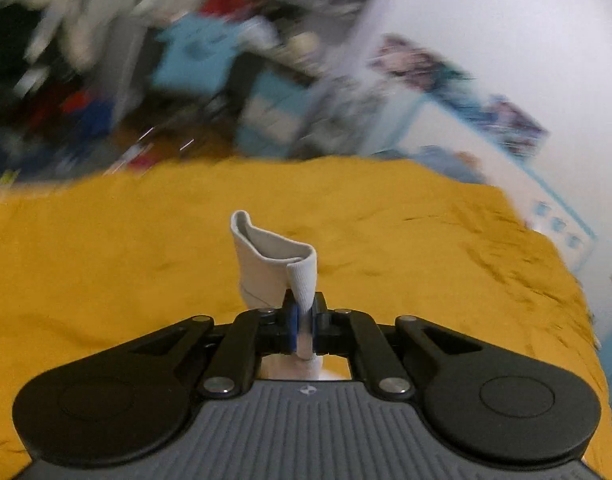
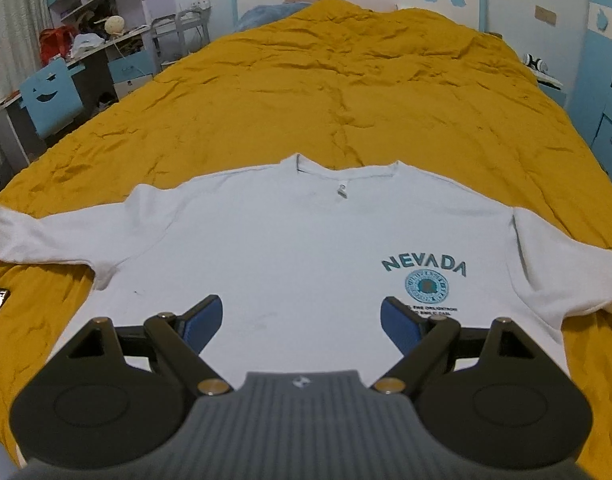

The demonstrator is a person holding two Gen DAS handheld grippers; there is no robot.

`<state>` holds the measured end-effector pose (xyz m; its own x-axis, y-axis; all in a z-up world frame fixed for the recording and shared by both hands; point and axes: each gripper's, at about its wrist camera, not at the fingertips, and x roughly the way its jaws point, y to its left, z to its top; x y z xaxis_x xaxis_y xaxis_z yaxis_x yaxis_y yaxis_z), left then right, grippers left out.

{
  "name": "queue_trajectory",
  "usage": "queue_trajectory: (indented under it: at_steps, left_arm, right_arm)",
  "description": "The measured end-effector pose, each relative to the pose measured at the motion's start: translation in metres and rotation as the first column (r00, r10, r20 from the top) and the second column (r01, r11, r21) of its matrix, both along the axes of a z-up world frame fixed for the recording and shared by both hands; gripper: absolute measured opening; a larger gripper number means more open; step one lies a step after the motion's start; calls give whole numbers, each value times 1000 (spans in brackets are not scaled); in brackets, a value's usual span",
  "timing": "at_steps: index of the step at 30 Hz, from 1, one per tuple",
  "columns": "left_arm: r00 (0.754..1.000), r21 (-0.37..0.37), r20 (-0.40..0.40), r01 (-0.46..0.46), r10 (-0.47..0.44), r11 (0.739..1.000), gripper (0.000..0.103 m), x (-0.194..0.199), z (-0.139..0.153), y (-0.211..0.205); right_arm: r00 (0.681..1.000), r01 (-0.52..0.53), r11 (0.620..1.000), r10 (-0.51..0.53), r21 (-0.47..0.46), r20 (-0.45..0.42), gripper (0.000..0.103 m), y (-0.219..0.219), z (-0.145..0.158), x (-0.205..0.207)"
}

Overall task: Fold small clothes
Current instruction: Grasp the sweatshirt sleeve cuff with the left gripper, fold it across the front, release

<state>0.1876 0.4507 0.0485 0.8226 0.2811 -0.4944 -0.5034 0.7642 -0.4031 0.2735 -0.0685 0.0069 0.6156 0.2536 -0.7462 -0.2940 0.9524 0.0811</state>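
Left tongs [image 1: 302, 316] pinch a white ribbed cuff [image 1: 302, 280] — right tongs [image 2: 302, 320] gape wide above the Nevada sweatshirt [image 2: 290, 240] on the mustard bedspread [image 2: 346, 92].

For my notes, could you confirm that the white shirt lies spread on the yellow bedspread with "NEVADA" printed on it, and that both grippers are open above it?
Not quite: only the right gripper is open, over the shirt on the bedspread, as the right wrist view shows. The left wrist view shows the left gripper with its jaws shut on a white cuff.
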Motion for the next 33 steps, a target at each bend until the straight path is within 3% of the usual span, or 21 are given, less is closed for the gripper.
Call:
queue_trajectory:
  at_steps: [3, 5, 9, 13, 15, 20, 22, 25, 29, 30, 32, 33]
  left_arm:
    - [990, 73, 69, 120, -125, 990, 6, 12, 49, -57]
    - [965, 87, 129, 219, -229, 972, 6, 24, 78, -99]
    - [877, 101, 256, 395, -408, 913, 6, 49, 114, -181]
    - [789, 77, 321, 529, -523, 845, 6, 78, 115, -247]
    - [758, 37, 327, 587, -565, 809, 6, 90, 99, -275]
    - [749, -127, 243, 655, -617, 745, 6, 120, 15, -330]
    - [739, -223, 206, 673, -641, 705, 5, 120, -29, -339]
    - [735, -339, 107, 660, -669, 671, 5, 122, -85, -360]
    - [702, -464, 24, 639, -712, 614, 7, 124, -130, -369]
    - [690, -499, 25, 636, -724, 589, 10, 124, -137, -369]
    - [659, -550, 55, 647, -750, 528, 35, 125, -144, -369]
    - [641, -558, 81, 663, -763, 498, 39, 125, -145, -370]
  right_arm:
    - [1000, 19, 1000, -19, 5, -1, 82, -7, 0, 3]
    - [999, 33, 999, -33, 9, 9, 82, -13, 2, 4]
    - [998, 55, 998, -56, 24, 41, 82, -30, 8, 3]
    - [993, 99, 994, -102, 49, 59, 82, -55, 12, 1]
    - [990, 126, 990, -129, 56, 60, 82, -68, 11, 1]
    - [982, 182, 981, -185, 62, 49, 81, -99, 2, 0]
    - [977, 206, 977, -209, 59, 35, 81, -109, -6, 2]
    - [972, 234, 971, -235, 50, 1, 75, -117, -22, 6]
    - [972, 234, 971, -232, 53, -37, 74, -117, -39, 7]
    - [971, 236, 970, -234, 50, -41, 74, -118, -41, 6]
    - [970, 241, 969, -239, 55, -44, 74, -119, -44, 6]
    - [969, 246, 967, -244, 58, -45, 74, -121, -45, 4]
